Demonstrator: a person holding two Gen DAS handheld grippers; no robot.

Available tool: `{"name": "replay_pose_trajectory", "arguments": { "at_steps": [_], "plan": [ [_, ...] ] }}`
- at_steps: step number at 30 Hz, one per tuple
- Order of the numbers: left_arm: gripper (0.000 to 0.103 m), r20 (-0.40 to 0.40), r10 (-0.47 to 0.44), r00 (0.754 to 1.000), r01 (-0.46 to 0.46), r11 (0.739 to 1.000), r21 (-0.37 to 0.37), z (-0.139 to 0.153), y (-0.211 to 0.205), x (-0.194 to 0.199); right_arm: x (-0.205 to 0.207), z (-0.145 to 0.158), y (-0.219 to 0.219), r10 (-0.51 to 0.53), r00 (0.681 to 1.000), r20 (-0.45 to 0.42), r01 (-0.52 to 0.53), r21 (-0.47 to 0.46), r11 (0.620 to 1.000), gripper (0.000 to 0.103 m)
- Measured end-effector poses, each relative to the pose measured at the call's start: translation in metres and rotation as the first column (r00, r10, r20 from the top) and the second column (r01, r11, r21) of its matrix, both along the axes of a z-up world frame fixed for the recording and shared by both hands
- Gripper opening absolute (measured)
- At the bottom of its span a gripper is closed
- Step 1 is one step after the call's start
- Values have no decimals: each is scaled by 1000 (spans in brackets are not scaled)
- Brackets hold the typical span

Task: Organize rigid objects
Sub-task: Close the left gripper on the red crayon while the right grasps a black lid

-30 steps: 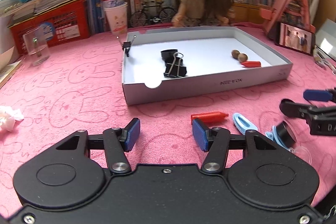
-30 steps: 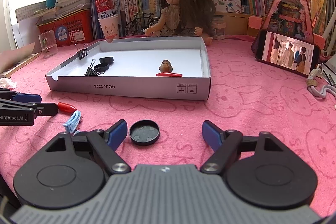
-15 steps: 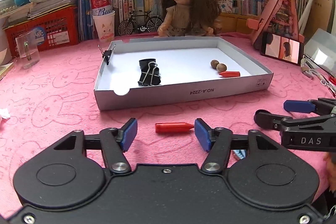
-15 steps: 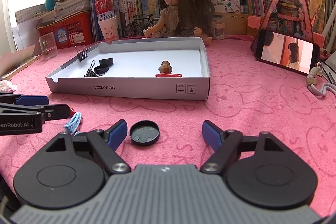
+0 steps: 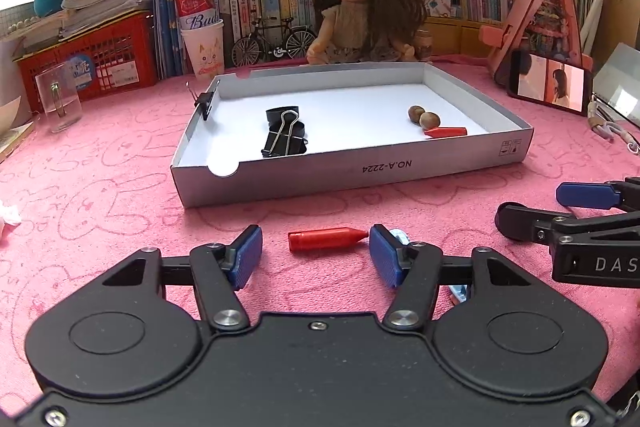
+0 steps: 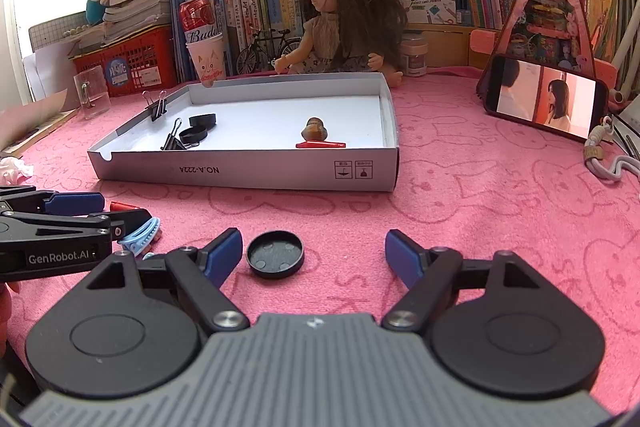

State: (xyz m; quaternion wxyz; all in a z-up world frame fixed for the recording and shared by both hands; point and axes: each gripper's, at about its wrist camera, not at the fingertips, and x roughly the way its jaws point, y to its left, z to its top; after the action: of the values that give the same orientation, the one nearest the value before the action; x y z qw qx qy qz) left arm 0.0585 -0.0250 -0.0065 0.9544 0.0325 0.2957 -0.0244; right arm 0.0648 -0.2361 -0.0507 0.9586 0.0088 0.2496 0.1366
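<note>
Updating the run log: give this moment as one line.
left tool: just been closing, red crayon between jaws, ungripped | right tool: open, black cap between jaws

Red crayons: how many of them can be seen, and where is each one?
2. One red crayon lies on the pink cloth, between the fingers of the open left gripper. The other red crayon lies inside the white box, near two brown nuts. More may be hidden.
</note>
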Motion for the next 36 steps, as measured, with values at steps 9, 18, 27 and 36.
{"name": "replay_pose_trajectory", "arguments": {
  "at_steps": [9, 18, 27, 36],
  "plan": [
    [43, 40, -16, 999, 16, 1000, 1, -3, -7, -6, -7, 1, 7, -9, 999, 35, 11, -59, 998, 86],
    [42, 41, -16, 999, 16, 1000, -5, -4, -7, -7, -11, -3, 15, 51, 998, 42, -47, -101, 994, 56],
    [42, 56, -14, 998, 15, 1000, -9, 1, -5, -6, -10, 3, 15, 45, 998, 53, -42, -58, 997, 36],
    [42, 92, -3, 996, 5, 1000, -23, 19, 3, 2, 1, 18, 10, 9, 998, 67, -9, -7, 1000, 36]
  ]
}}
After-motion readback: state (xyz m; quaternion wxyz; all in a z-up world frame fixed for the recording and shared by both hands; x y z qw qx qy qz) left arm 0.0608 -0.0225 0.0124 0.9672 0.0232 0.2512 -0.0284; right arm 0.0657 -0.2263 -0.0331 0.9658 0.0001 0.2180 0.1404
